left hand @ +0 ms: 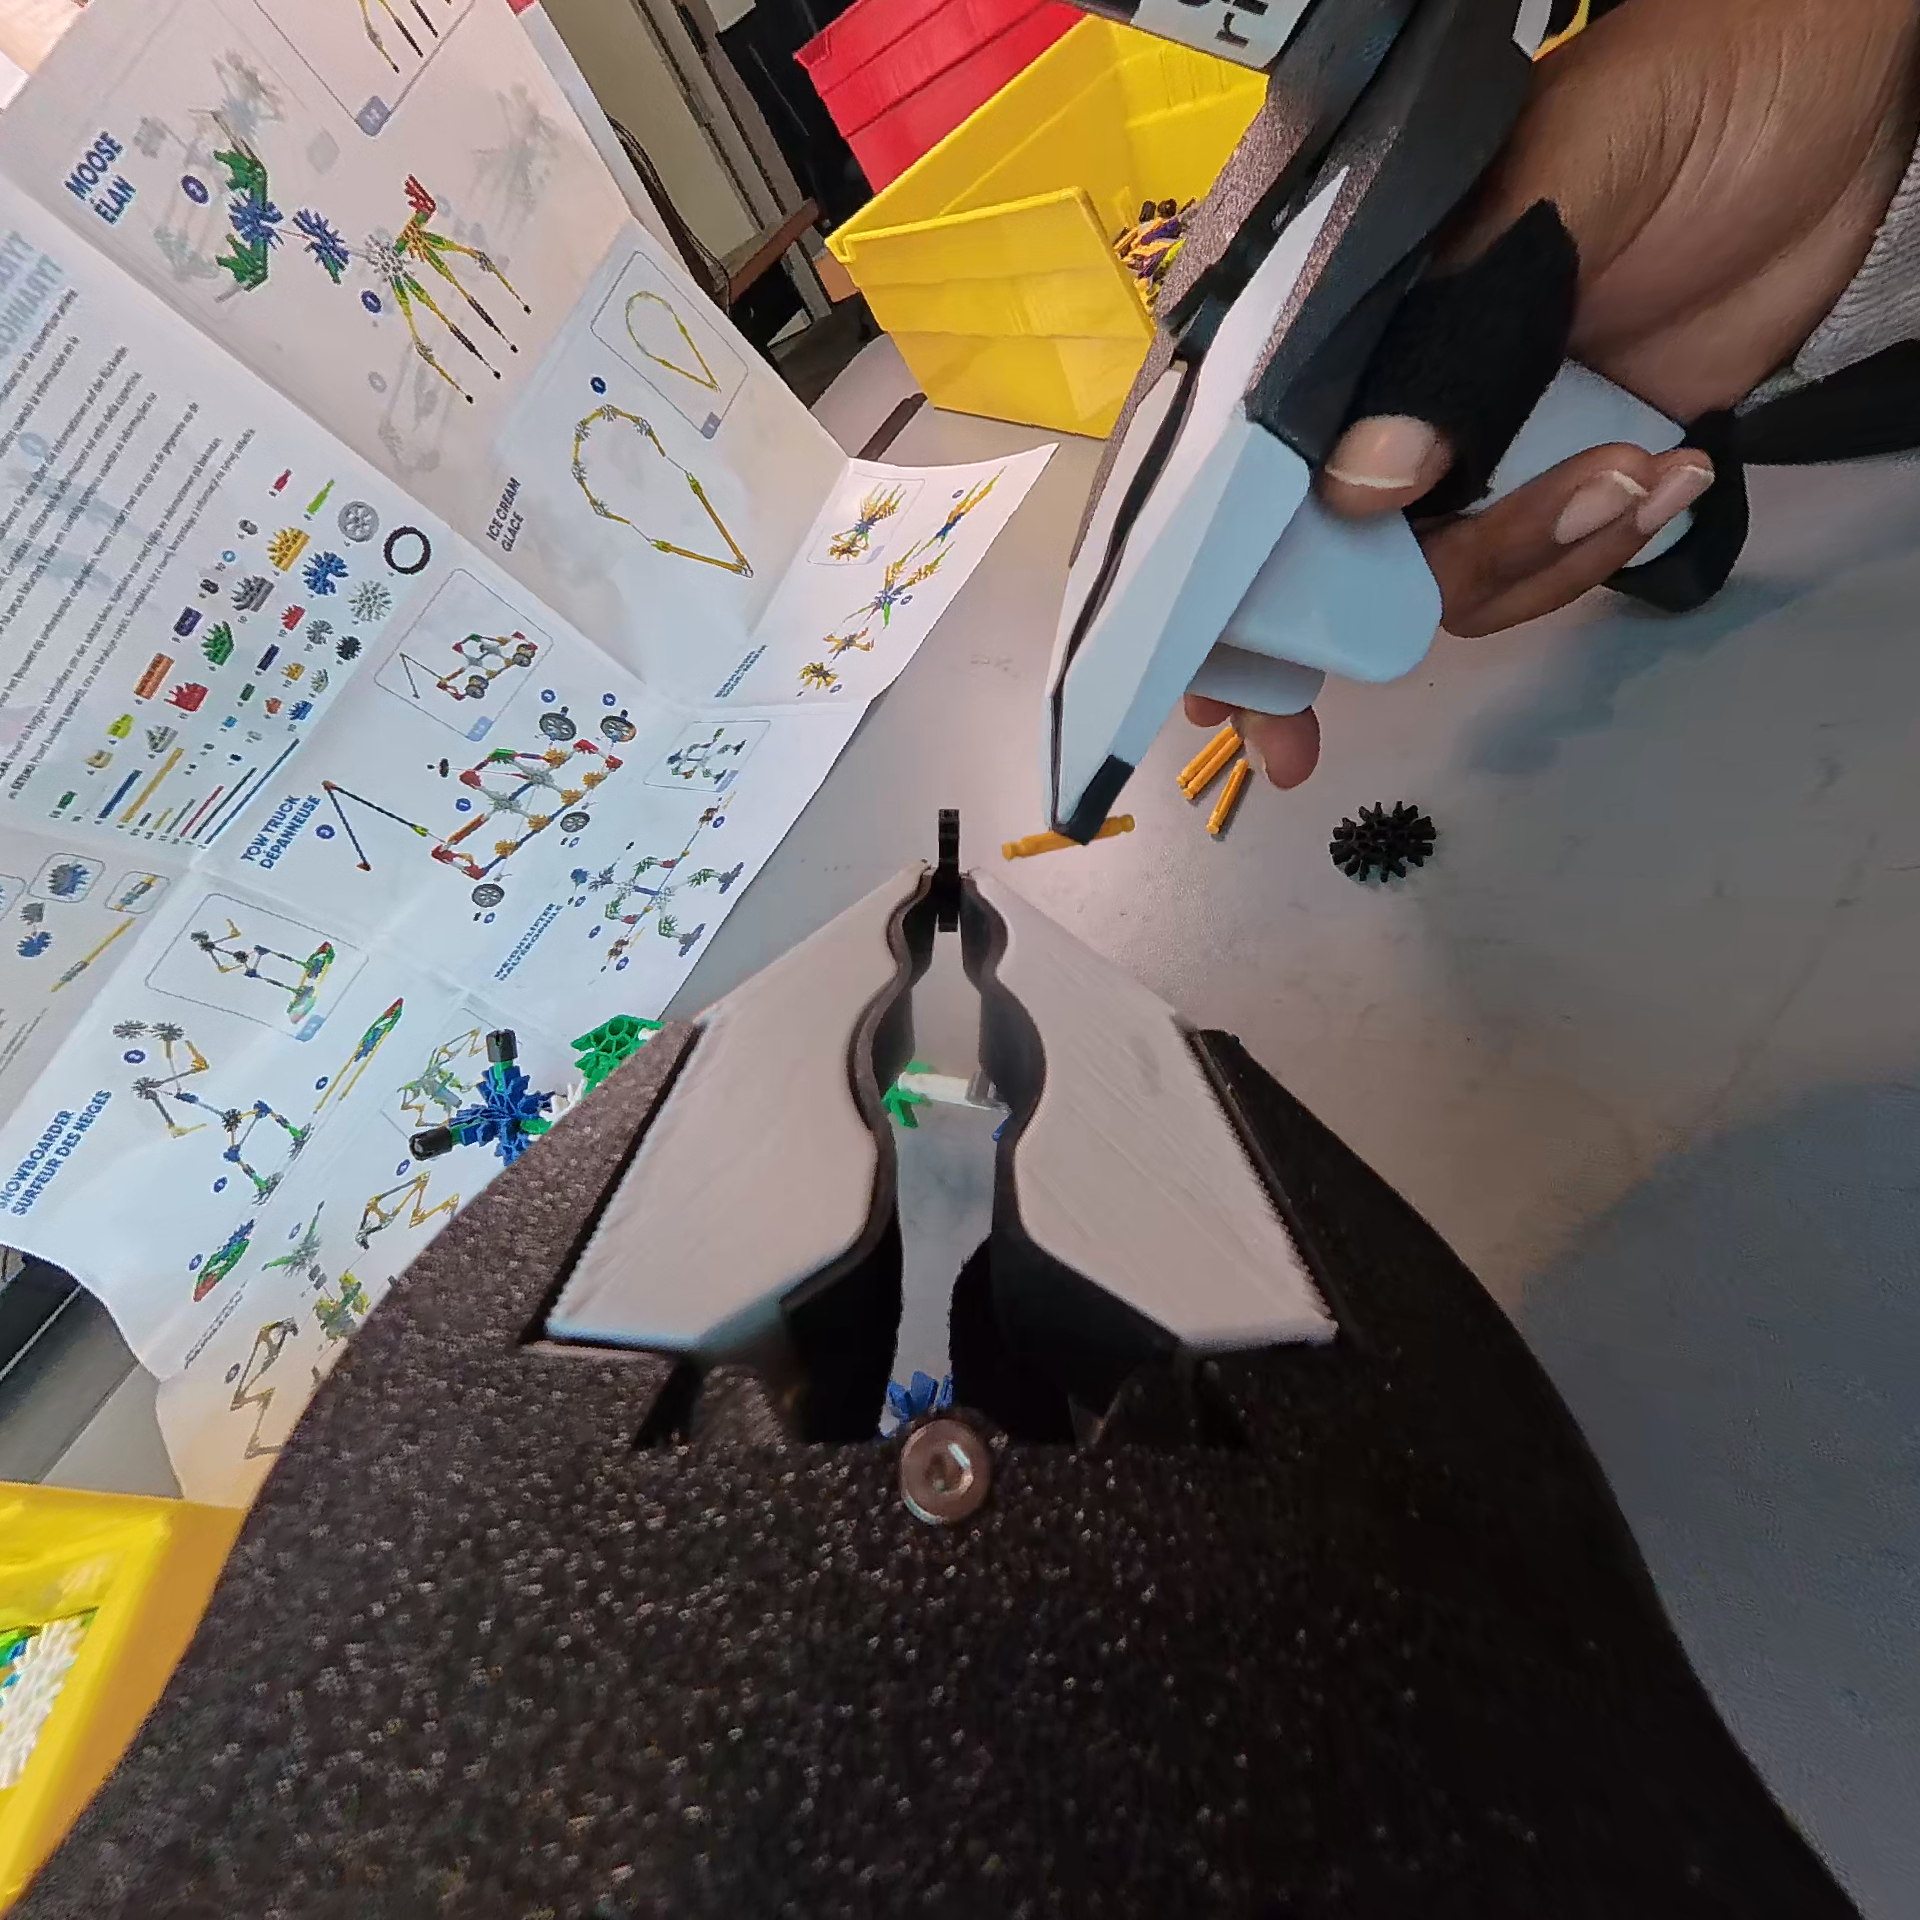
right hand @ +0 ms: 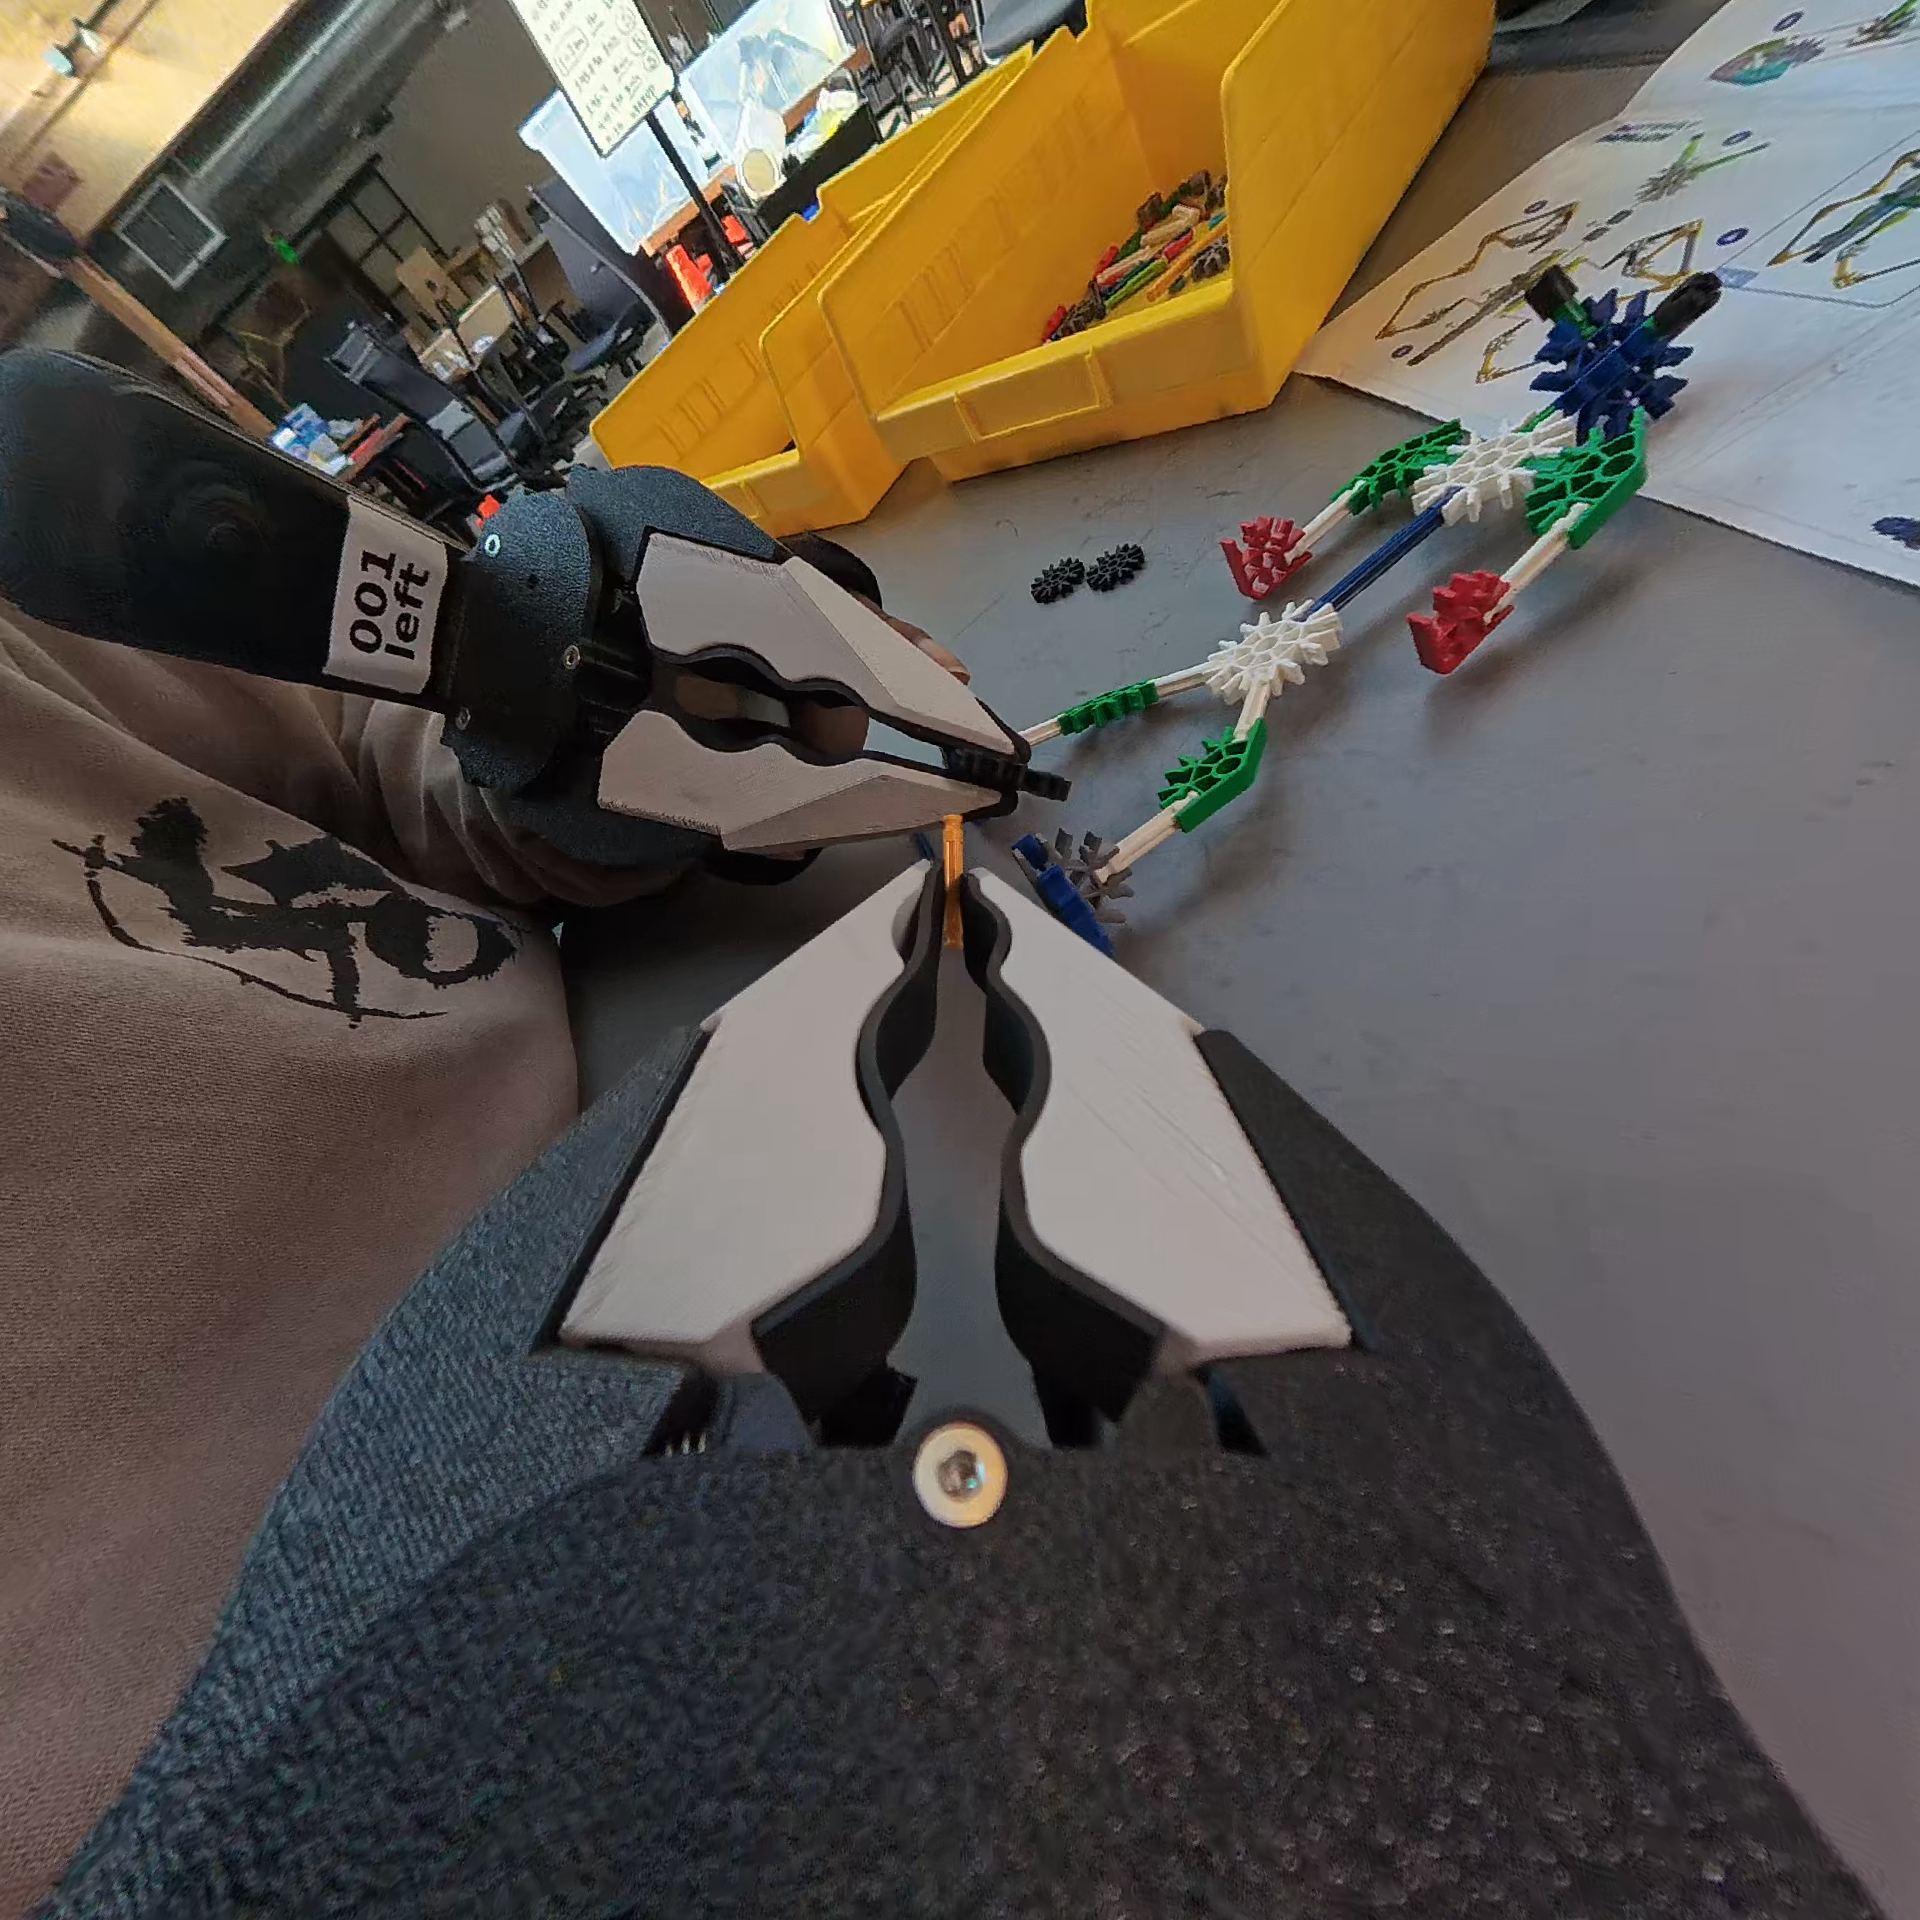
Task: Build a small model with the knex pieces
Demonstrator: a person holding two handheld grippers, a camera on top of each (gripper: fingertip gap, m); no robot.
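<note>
My left gripper (left hand: 945, 885) is shut on a small black toothed connector (left hand: 948, 847) that sticks out past its tips. My right gripper (right hand: 951, 883) is shut on a short orange rod (right hand: 953, 878), held just under the left gripper (right hand: 1006, 776) and its black connector (right hand: 1042, 782). In the left wrist view the right gripper (left hand: 1081, 828) comes down from the upper right with the orange rod (left hand: 1039, 840) crosswise at its tip, a little right of my connector. A person's hand (left hand: 1621, 312) holds it.
A part-built model (right hand: 1455, 488) of white, green, red and blue pieces lies on the grey table (right hand: 1558, 935). Loose yellow rods (left hand: 1216, 774), one black connector (left hand: 1383, 842), two more (right hand: 1089, 571). Folded instruction sheet (left hand: 416, 623). Yellow bins (right hand: 1039, 312), red bin (left hand: 935, 94). Left and right tips are no more than a few centimetres apart.
</note>
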